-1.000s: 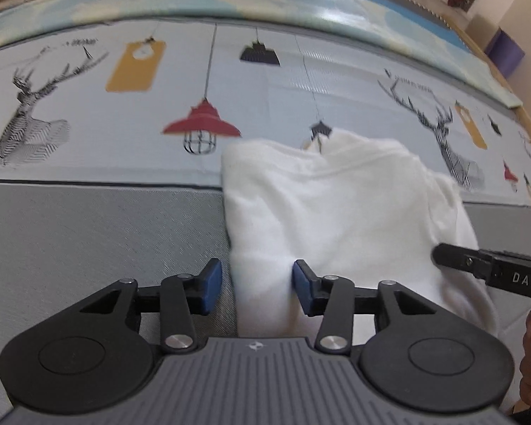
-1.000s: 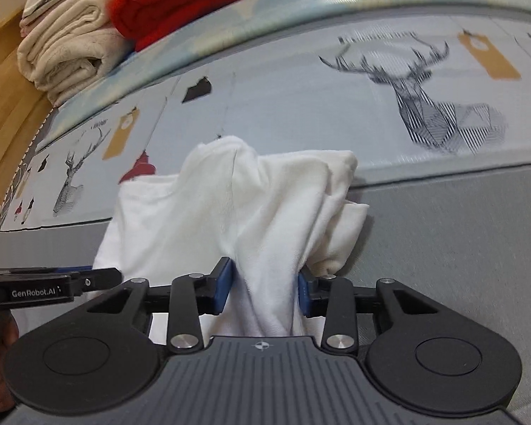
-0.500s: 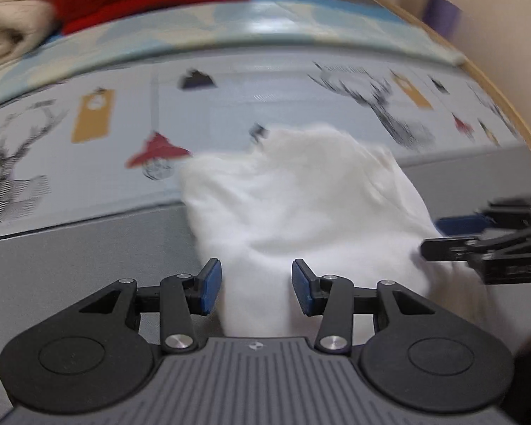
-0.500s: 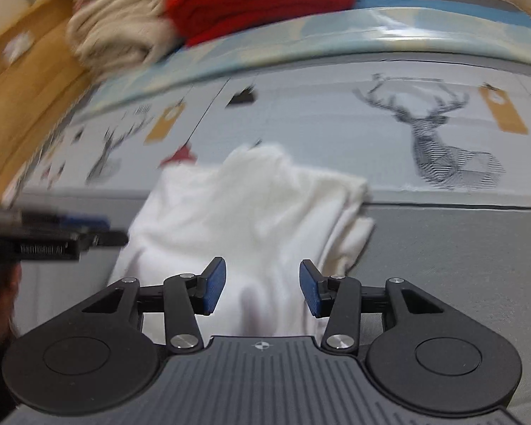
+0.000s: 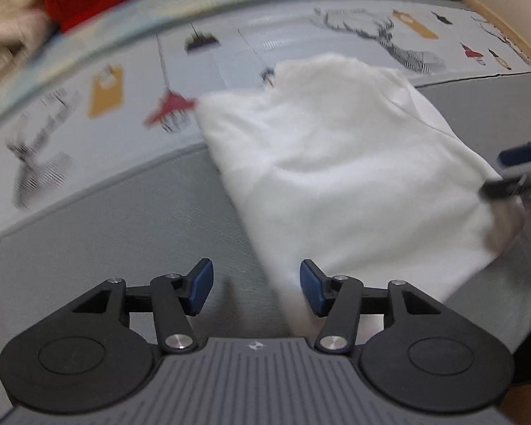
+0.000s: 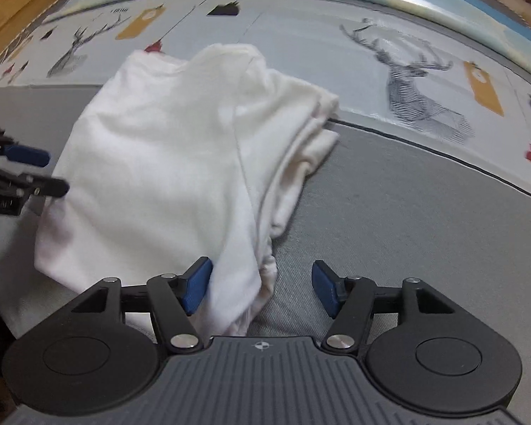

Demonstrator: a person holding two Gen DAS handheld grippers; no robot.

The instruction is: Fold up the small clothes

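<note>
Both grippers have just been opening, and a second ago each was closed on a near corner of the white garment; now both corners are released. That suggests a fold has just been laid down, though the cloth looks too bunched to count as finished.

On the left, the left gripper (image 5: 256,290) has its blue pads spread apart. Only the garment's (image 5: 336,163) near left corner lies between them, close to the right pad and unpressed; bare grey mat (image 5: 141,219) shows under the rest of the gap.

In the middle, the garment lies in a rough rectangle across the seam where the mat's grey half meets its printed half. It is soft, thin white knit, matte and lightly wrinkled, several layers thick, with a rounded hump at its far edge.

On the right, the right gripper (image 6: 262,290) is also released. The garment's near right corner droops between the pads, against the left pad, with a clear gap to the right one. Along the garment's right side, stacked layers and a sleeve-like flap stick out unevenly.

The mat is smooth and flat, grey with a fine weave near the grippers, pale beyond with printed deer heads, lamps and yellow tags. Red and cream folded cloths sit blurred at its far left corner.
</note>
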